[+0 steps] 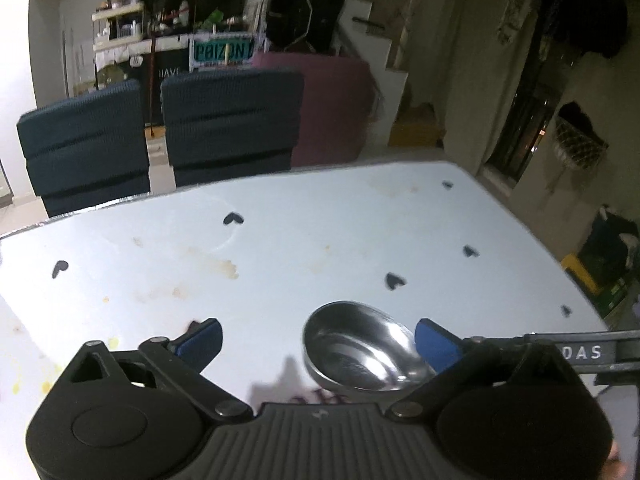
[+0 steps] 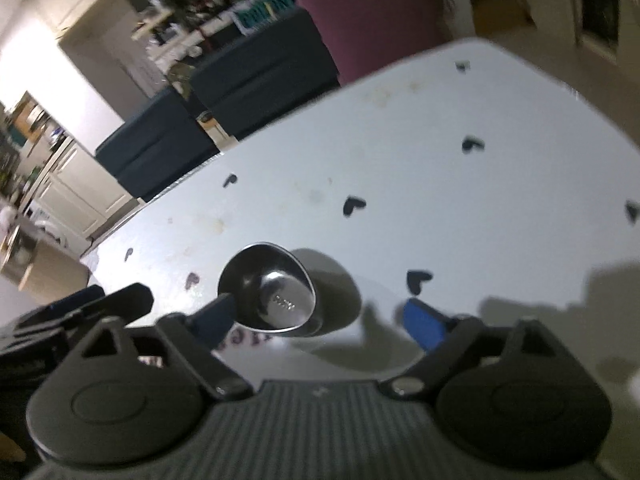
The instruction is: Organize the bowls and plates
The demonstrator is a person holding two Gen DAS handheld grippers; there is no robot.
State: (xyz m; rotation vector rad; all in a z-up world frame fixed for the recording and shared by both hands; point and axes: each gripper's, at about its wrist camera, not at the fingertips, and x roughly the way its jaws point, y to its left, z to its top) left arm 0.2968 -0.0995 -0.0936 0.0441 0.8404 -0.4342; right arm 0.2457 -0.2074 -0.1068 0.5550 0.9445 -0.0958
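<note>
Though unheld, bowl (image 1: pixel 362 346) beside right claw (image 2: pixel 322 320)

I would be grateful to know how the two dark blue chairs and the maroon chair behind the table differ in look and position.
The two dark blue chairs have ribbed backs with horizontal seams, while the maroon chair looks plain and smooth. The blue chairs stand side by side against the far edge of the table; the maroon chair sits further back, partly hidden behind one of them. The maroon chair's back also rises higher in the left wrist view. All three are upholstered and unoccupied.
</note>
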